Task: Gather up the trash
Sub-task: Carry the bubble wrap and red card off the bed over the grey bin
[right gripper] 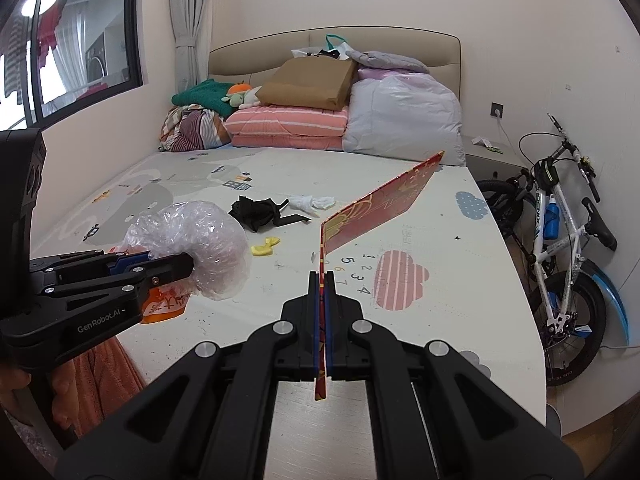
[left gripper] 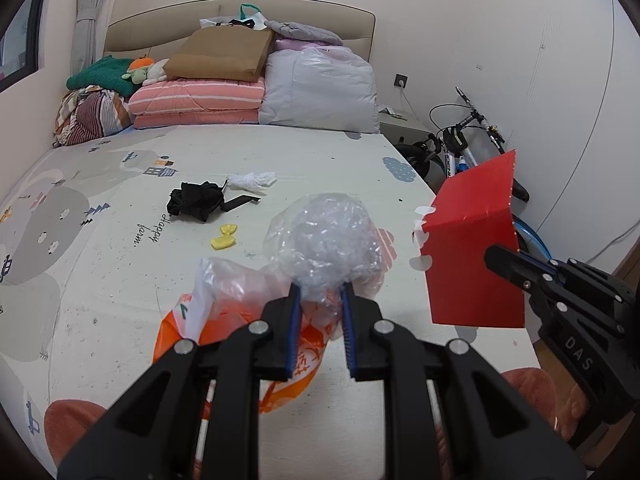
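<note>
Left gripper (left gripper: pixel 320 300): its blue-padded fingers pinch a crumpled clear plastic bag (left gripper: pixel 328 240), which bulges up past the fingertips, above the bed.
Orange bag (left gripper: pixel 240 340): an orange-and-clear plastic bag hangs under the same grip (whether the pads actually catch it I cannot tell).
Right gripper (right gripper: pixel 322 280): clamped tight on the lower edge of a folded red card (right gripper: pixel 380 204), with nothing else between the fingers.
Card's direction: its long axis runs away from the right gripper, rising toward the headboard and slightly to the right; the fold stands upright just above the fingertips.
Bed (left gripper: pixel 280 152): a cartoon-printed sheet covers it.
Loose trash on the sheet: a black crumpled piece (left gripper: pixel 198 198), a white tissue wad (left gripper: pixel 252 180) just beside it, and a yellow scrap (left gripper: pixel 224 238) nearer the grippers.
Beside the bed: a bicycle (right gripper: pixel 560 216) leans at the wall.
</note>
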### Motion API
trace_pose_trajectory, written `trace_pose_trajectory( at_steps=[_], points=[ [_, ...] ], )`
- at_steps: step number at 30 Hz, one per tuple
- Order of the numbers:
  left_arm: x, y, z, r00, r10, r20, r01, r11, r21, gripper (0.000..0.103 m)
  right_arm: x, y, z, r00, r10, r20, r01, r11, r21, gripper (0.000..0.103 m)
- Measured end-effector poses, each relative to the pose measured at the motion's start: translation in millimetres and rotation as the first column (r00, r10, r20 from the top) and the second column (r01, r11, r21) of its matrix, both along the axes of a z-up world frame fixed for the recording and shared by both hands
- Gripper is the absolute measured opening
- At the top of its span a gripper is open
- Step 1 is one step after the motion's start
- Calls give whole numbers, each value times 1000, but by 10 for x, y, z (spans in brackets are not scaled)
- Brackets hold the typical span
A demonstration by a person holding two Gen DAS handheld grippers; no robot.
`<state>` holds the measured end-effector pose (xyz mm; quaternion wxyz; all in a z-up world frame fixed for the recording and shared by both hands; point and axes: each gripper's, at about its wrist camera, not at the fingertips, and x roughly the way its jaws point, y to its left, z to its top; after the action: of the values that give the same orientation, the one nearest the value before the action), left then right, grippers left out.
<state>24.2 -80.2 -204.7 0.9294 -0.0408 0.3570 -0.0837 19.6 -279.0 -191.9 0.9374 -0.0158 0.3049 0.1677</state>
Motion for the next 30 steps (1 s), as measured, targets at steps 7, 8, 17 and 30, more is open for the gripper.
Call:
trace_pose_trajectory(
  at_steps=[7, 8, 17, 30],
  points=[
    [28, -361, -13, 998, -60, -2, 60, 998, 17, 18, -79, -422, 1, 997, -78, 16, 78, 997, 19, 1],
    [41, -419, -15, 998, -70, -2, 70, 997, 19, 18, -96, -494, -7, 996, -91, 19, 91, 996, 23, 1],
    [202, -1131, -14, 976, -218, -8, 218, 975, 49, 18, -262, -1419, -145, 956, -293, 10, 292, 954, 62, 1],
    [426, -2754, -89, 875, -482, -38, 484, 873, 65, 18, -730, -3166, -454, 767, -641, -28, 641, 766, 52, 1]
  ],
)
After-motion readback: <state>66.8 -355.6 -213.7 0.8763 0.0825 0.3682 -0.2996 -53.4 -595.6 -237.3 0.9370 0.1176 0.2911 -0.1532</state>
